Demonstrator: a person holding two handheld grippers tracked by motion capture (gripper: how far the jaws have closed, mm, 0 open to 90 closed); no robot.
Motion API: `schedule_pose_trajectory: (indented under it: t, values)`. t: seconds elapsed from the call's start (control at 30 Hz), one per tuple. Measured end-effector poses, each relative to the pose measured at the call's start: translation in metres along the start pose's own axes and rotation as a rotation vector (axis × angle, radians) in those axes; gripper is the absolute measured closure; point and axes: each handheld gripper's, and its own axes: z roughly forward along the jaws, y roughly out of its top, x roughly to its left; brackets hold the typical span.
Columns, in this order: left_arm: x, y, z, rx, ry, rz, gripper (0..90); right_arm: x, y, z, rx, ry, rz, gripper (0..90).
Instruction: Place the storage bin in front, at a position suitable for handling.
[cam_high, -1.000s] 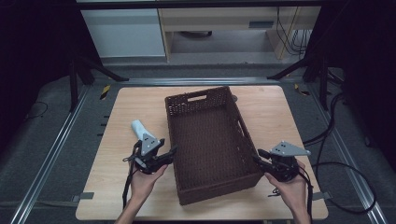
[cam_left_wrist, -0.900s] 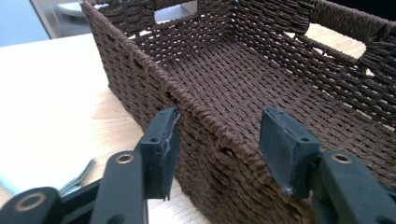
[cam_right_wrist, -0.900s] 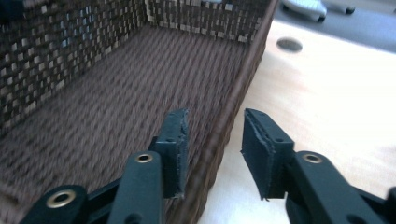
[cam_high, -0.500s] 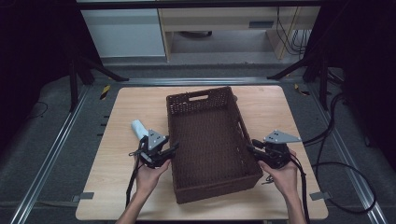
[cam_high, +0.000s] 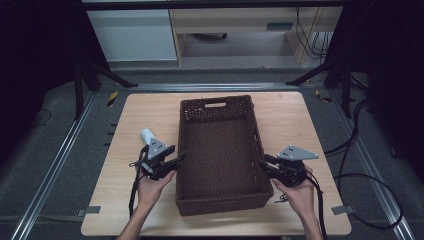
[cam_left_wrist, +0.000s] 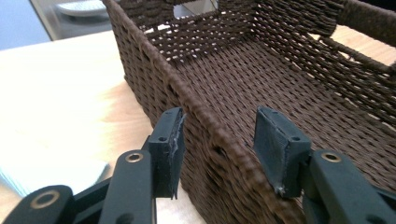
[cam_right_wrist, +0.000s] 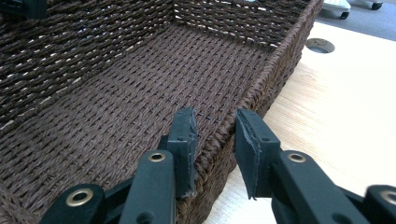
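1. A pale cylinder (cam_high: 147, 135) lies on the table (cam_high: 125, 115), just behind the left gripper (cam_high: 178, 157).
2. Left gripper: jaws spread wide, straddling the basket's left rim, gripping nothing.
3. The brown wicker basket (cam_high: 220, 120) sits mid-table, empty.
4. Right gripper (cam_high: 262, 163): jaws partly apart, straddling the right rim, one inside, one outside.

Dim and soft in the high view, with black surroundings and a gently lit counter (cam_high: 300, 115) from overhead. Much brighter in both gripper views: pale glare washing out the counter wood. Slight blur on the near rim of the basket (cam_left_wrist: 224, 140) by the left hand-held gripper (cam_left_wrist: 219, 144); background shapes out of focus.
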Motion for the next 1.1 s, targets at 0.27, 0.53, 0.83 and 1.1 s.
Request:
schedule_pose_trajectory:
  t: [0.27,0.53,0.83,1.1]
  values:
    - [0.005,0.0,0.004,0.005,0.003,-0.006,59.3,0.004,0.002,0.006,-0.012,0.003,0.003,68.8]
    - [0.014,0.004,0.011,-0.002,0.023,-0.002,61.6,0.007,0.006,0.015,-0.025,0.005,0.01,67.1]
    - [0.016,0.006,0.017,-0.008,0.04,-0.002,63.7,-0.005,0.014,0.027,-0.051,-0.013,0.062,51.7]
    - [0.015,0.006,0.019,-0.011,0.043,-0.01,64.2,-0.012,0.015,0.044,-0.024,-0.005,0.094,52.1]
